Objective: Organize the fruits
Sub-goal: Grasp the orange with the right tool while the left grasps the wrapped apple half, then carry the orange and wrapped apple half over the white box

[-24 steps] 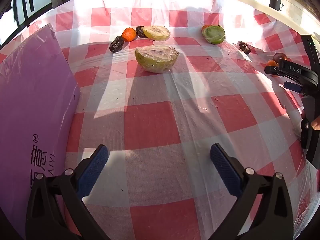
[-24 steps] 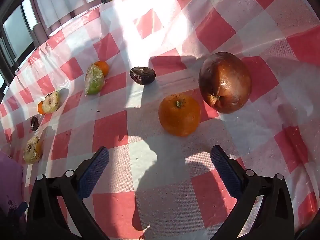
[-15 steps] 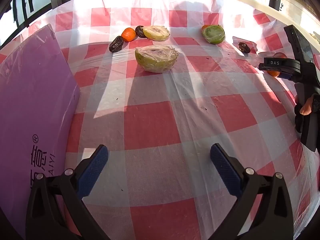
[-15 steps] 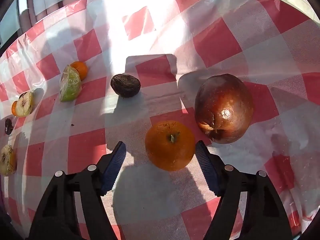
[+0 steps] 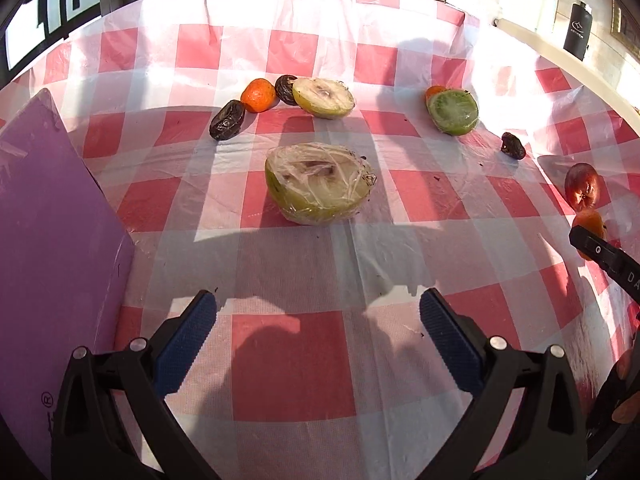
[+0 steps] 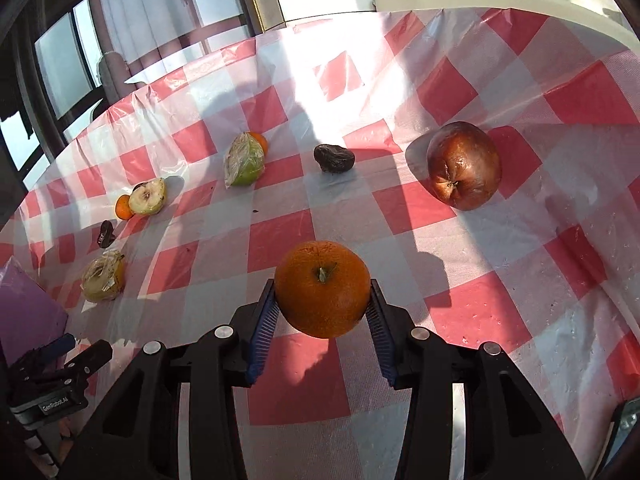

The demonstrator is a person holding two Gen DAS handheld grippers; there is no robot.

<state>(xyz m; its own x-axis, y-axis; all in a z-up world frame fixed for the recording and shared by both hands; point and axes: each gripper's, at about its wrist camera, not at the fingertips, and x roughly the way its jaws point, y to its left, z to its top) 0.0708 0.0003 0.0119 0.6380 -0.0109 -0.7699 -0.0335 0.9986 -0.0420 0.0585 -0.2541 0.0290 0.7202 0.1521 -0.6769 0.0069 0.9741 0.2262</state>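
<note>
Reading "GenRobot.AI" on the left claw [image 6: 60, 364], lower left, spread empty; right claw [image 6: 322, 316] clamps the orange [image 6: 322, 294], centre frame.

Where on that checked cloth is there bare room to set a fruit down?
Bare cloth lies between the wrapped half fruit and the open left hand-held gripper. The far cluster around the small orange is crowded.

Harsh sunlight — long shadows, fisheye-warped edges
</note>
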